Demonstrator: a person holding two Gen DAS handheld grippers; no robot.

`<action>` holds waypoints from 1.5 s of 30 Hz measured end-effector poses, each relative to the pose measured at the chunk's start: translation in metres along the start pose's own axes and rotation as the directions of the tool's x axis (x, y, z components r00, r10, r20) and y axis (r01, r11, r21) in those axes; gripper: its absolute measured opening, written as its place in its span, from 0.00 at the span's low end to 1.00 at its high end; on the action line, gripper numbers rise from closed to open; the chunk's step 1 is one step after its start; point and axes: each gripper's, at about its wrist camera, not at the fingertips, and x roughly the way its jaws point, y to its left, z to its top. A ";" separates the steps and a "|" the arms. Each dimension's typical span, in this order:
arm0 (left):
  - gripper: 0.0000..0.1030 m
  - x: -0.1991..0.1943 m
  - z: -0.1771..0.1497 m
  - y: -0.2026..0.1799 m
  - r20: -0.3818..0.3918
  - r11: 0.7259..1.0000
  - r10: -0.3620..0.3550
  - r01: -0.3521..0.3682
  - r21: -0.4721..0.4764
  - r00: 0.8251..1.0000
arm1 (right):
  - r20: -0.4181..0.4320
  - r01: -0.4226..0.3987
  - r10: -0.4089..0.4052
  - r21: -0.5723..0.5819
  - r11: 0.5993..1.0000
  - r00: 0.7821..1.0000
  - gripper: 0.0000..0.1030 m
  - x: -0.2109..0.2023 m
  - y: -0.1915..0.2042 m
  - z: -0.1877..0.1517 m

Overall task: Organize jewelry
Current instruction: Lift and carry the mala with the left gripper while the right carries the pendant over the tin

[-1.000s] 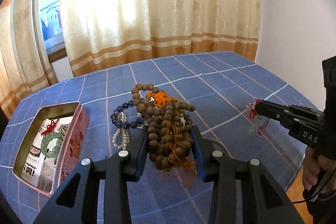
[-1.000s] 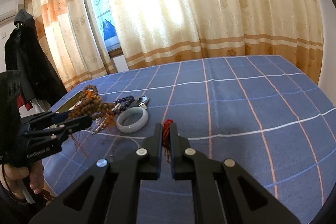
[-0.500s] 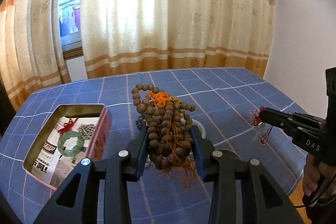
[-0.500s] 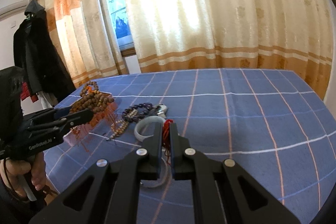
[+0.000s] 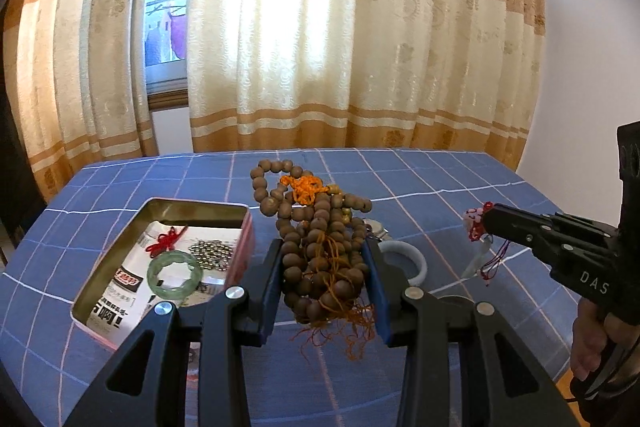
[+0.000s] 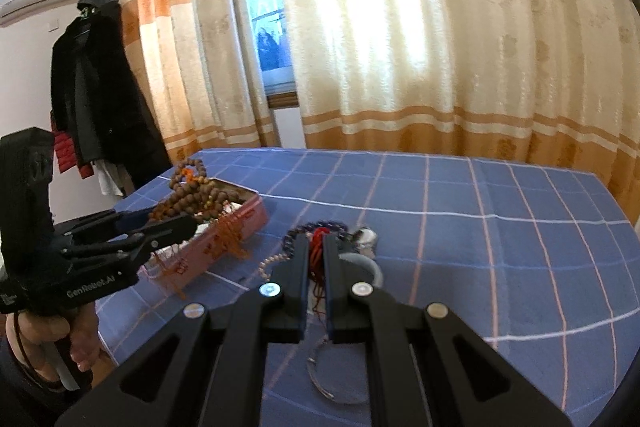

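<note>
The tin box (image 5: 168,259) had come nearer than a second before. The left gripper (image 5: 324,275) squeezed a bunch of brown wooden beads (image 5: 320,247), hanging long-ways down beside the box. The right gripper (image 6: 316,259) was pinched on a red string charm (image 6: 318,247), maybe with a pale stone.

- L gripper (image 5: 324,275): fingers partway apart, clamped on sth bulky, tilted slightly down.
- R gripper (image 6: 317,259): fingers nearly together, pinching sth thin, tilted slightly down.

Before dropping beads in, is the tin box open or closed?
Open: the tin box has no lid on, and a green bangle shows inside.
</note>
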 end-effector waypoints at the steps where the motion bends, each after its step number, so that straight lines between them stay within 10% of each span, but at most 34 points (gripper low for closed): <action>1: 0.38 -0.002 0.001 0.004 0.005 1.000 0.004 -0.004 -0.007 1.000 | 0.001 -0.007 0.007 -0.009 1.000 1.000 0.08 0.002 0.004 0.002; 31: 0.38 -0.033 0.012 0.106 0.050 0.978 0.197 -0.193 -0.080 0.979 | -0.007 -0.175 0.176 -0.173 0.969 0.984 0.08 0.061 0.098 0.052; 45: 0.38 -0.009 -0.010 0.148 -0.045 0.961 0.239 -0.243 -0.133 0.970 | -0.087 -0.269 0.258 -0.170 0.948 0.962 0.08 0.105 0.134 0.040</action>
